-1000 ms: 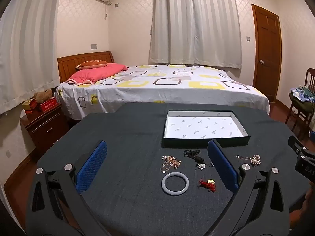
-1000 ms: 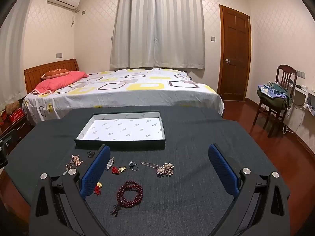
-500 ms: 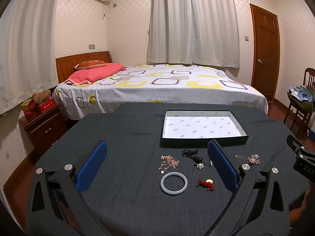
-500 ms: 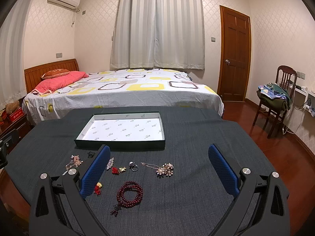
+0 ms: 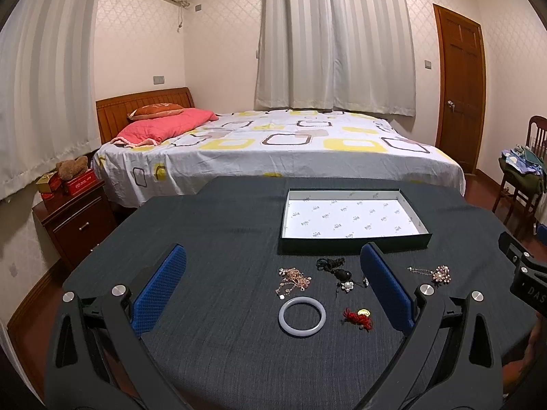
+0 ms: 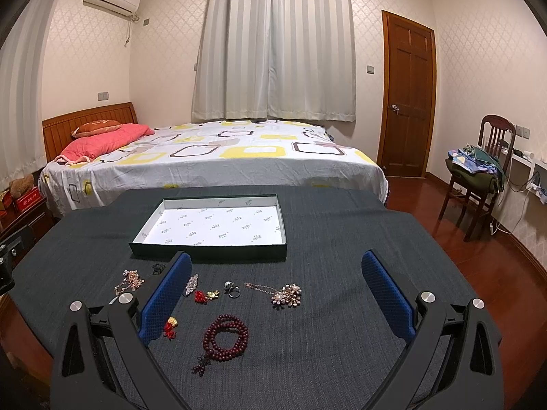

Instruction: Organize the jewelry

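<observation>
An empty shallow box [image 5: 354, 241] [image 6: 208, 251] with white lining sits far on the dark table. In front of it lie loose pieces: a pale bangle [image 5: 302, 316], a rose-gold chain [image 5: 293, 282] [image 6: 130, 281], a black cord pendant [image 5: 336, 270], a red knot charm [image 5: 357, 317] [image 6: 170, 327], a flower brooch necklace [image 5: 439, 273] [image 6: 286, 295], a dark red bead bracelet [image 6: 225, 336], a ring [image 6: 232, 289] and another red charm [image 6: 205, 296]. My left gripper [image 5: 273, 285] and right gripper [image 6: 275, 290] both hang open above the pieces, holding nothing.
The table [image 5: 222, 225] has a dark cloth. Behind it stands a bed [image 5: 273, 150] with a nightstand [image 5: 75, 218] at left. A chair piled with clothes [image 6: 478, 174] and a wooden door [image 6: 407, 99] are on the right.
The left view has shifted slightly, so the jewelry and box sit a little higher and further left in it. The right gripper has barely moved. Both stay open.
</observation>
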`<state>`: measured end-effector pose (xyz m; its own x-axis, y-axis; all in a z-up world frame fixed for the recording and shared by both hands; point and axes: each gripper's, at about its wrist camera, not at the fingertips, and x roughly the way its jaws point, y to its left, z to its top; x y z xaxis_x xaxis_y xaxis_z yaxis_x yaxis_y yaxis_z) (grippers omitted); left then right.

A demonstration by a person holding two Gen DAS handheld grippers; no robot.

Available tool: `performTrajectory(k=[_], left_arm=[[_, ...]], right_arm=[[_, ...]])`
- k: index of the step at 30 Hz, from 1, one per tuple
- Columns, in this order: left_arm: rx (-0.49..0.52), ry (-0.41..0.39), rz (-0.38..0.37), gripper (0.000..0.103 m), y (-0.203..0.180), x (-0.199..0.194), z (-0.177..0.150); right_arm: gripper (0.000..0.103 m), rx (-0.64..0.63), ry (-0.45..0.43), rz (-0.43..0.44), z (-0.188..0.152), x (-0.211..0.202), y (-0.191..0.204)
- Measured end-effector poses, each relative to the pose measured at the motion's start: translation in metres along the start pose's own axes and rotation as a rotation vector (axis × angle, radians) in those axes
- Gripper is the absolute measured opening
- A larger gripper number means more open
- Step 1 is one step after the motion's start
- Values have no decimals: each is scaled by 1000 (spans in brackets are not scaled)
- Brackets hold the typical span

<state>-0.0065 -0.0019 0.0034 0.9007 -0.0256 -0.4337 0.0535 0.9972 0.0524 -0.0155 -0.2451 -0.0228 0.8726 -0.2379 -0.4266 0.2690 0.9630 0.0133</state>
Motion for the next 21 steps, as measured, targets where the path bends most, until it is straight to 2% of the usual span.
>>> performTrajectory(k=[21], left_arm=[[9,10,3,99,0,2,-6]], right_arm=[[97,-1,-1,0,-1,0,0]])
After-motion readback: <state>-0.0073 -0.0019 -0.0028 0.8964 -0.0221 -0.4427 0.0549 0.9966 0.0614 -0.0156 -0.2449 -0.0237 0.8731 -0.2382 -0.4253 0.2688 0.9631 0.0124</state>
